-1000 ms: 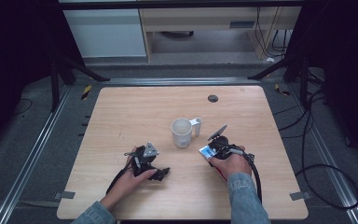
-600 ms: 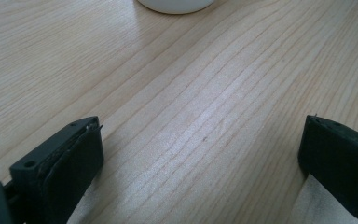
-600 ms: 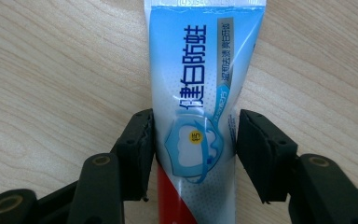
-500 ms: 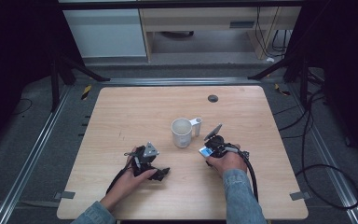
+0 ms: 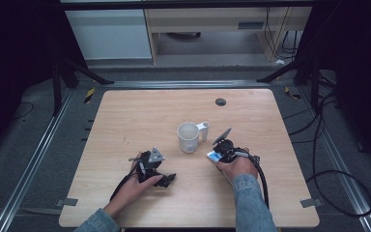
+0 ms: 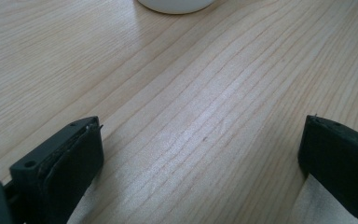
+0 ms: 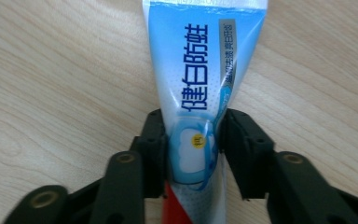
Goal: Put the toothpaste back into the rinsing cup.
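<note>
Even overhead light is falling on the wooden table [image 5: 140,116], while the floor and room around it are sinking into deep darkness. In the left gripper view a soft sheen is glaring off the wood grain, and the near black jaws are blurring. The toothpaste tube [image 7: 200,88] is showing sharp print.

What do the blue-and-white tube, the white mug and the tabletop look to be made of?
Blue-and-white printed toothpaste tube: likely soft glossy plastic laminate; it shines and pinches in where the right claw squeezes it. White handled mug: probably glazed ceramic, smooth and thick-rimmed. Pale wood-grain table: wood or wood-look laminate, matte with a faint sheen.
</note>
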Motion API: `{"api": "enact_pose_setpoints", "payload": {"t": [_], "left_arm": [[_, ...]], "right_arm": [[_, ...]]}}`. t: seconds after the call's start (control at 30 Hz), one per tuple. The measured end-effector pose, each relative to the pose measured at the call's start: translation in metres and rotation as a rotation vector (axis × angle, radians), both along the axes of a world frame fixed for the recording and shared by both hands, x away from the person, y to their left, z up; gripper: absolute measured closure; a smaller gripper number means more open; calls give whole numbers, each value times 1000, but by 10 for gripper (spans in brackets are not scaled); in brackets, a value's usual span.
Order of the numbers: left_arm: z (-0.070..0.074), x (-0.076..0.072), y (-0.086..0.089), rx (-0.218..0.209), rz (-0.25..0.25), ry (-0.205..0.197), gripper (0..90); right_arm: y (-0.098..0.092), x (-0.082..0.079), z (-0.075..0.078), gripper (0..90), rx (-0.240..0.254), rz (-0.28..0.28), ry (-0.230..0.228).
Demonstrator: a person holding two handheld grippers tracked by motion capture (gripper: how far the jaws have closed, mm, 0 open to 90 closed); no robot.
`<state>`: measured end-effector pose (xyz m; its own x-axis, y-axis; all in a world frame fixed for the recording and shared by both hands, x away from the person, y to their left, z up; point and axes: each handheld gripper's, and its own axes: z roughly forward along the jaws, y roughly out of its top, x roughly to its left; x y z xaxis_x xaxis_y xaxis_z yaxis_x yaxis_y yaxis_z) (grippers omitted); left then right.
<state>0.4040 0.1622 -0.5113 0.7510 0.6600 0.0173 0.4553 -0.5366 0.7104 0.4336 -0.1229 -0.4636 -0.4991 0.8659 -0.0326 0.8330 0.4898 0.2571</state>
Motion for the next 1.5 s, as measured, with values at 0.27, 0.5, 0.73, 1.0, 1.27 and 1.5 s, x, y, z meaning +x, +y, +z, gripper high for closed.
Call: {"api": "enact_pose_setpoints", "payload": {"t": [0.27,0.5,0.73,1.0,1.27,1.5], "left_arm": [[0,0,0,4,-3,1,0],[0,0,0,4,-3,1,0],[0,0,0,0,0,0,0],[0,0,0,1,-1,-1,0],[0,0,0,1,-1,-1,0],[0,0,0,0,0,-1,0]], "right_arm": [[-11,0,6,723,58,-25,0],[-13,-2,10,732,69,-30,-15],[-18,-6,26,737,81,-23,-41],[-27,-13,43,738,106,-41,-71],[-34,-16,60,739,146,-64,-115],[-41,-20,74,739,191,-72,-176]]}}
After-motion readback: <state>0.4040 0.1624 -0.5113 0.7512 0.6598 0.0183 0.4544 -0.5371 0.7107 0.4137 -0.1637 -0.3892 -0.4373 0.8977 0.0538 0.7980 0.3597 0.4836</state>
